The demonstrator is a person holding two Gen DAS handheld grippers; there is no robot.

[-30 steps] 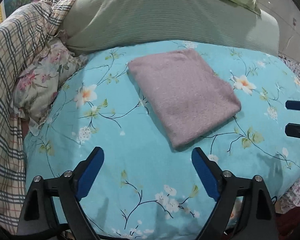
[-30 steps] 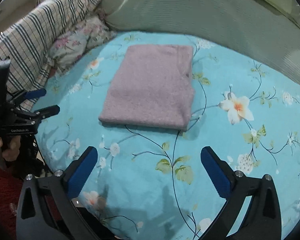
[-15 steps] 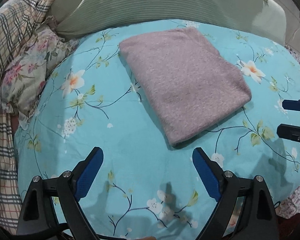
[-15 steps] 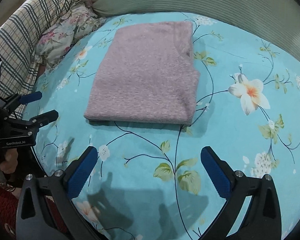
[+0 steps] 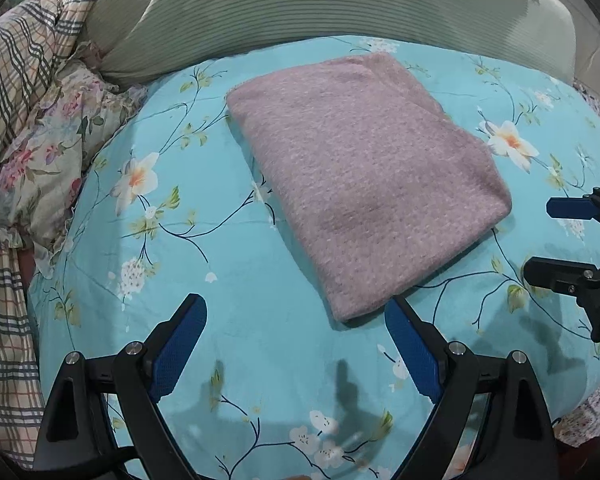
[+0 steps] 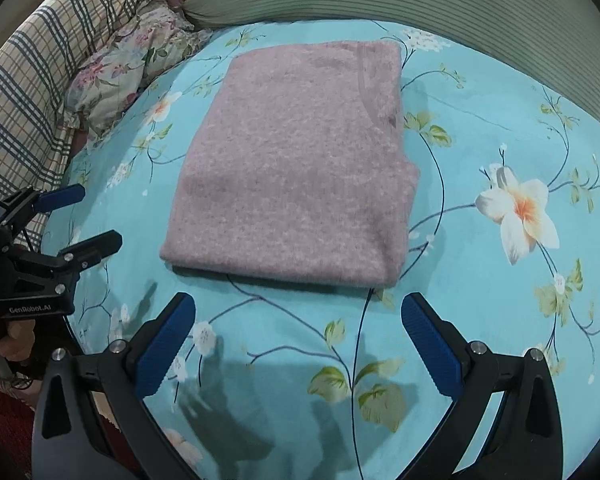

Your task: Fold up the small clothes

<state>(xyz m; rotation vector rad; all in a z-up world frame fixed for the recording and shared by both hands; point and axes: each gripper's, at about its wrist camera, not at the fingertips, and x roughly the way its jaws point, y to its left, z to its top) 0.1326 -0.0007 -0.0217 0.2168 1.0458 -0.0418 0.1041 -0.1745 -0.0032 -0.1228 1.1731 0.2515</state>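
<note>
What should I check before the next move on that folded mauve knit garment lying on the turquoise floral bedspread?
1. Left gripper open with nothing between its fingers: ok.
2. Right gripper open with nothing between its fingers: ok.
3. Folded mauve knit garment lies flat on the turquoise floral bedspread as a compact rectangle: ok.
4. Garment's near edge in front of the right gripper, untouched: ok.
5. Layers squared up: not ok; along the right side the upper part sits narrower than the lower, leaving a step.
6. Another fold needed: cannot tell.
</note>
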